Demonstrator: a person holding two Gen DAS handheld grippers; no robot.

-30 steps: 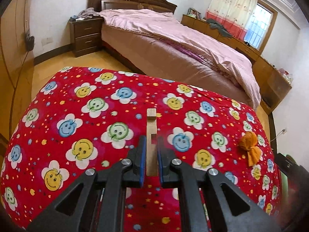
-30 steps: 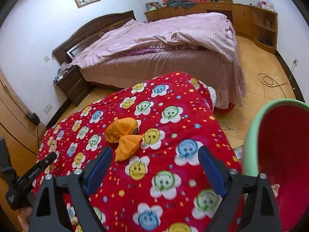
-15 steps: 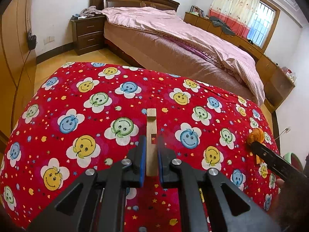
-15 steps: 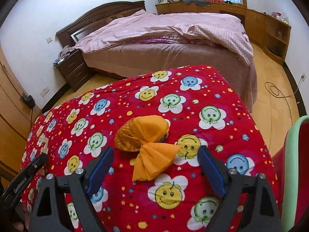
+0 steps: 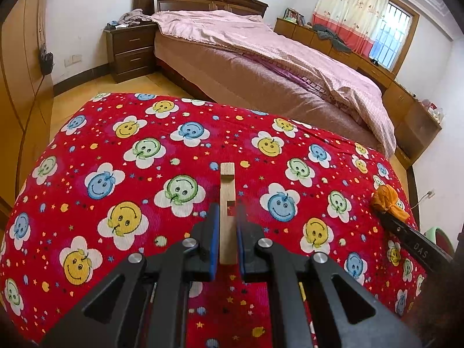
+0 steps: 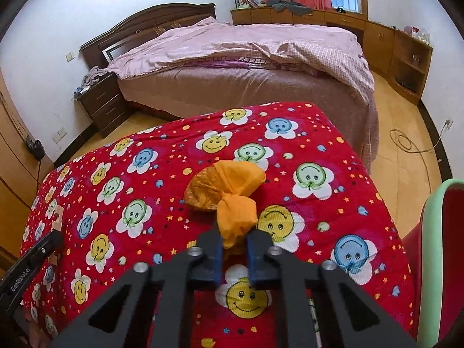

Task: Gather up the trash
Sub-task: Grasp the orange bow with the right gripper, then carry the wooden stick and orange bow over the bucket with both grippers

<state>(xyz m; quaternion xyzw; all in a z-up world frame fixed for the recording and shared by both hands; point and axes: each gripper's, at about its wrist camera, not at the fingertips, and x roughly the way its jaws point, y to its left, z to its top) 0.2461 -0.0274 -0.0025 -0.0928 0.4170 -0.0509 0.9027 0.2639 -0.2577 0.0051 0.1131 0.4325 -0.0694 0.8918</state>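
Note:
An orange knotted bag [image 6: 226, 191] lies on the red smiley-face cloth [image 6: 162, 174]. My right gripper [image 6: 234, 239] is shut on the bag's loose tail end, its blue pads pressing it from both sides. In the left wrist view the same orange bag [image 5: 387, 203] sits at the far right with a right finger [image 5: 411, 240] reaching it. My left gripper [image 5: 227, 217] is shut on a notched wooden piece [image 5: 226, 191] that sticks out past the fingertips above the cloth. The wooden piece [image 6: 58, 217] also shows at the left edge of the right wrist view.
A red bin with a pale green rim [image 6: 432, 232] stands at the right edge of the cloth. Beyond lies a bed with a pink cover [image 6: 246, 49], a dark nightstand [image 5: 130, 49] and low wooden cabinets [image 6: 391, 43]. A cable [image 6: 406, 142] loops on the floor.
My right gripper moved in over the orange bag and its jaws went from wide apart to shut on the bag's tail. The left gripper kept hold of the wooden piece and stayed put.

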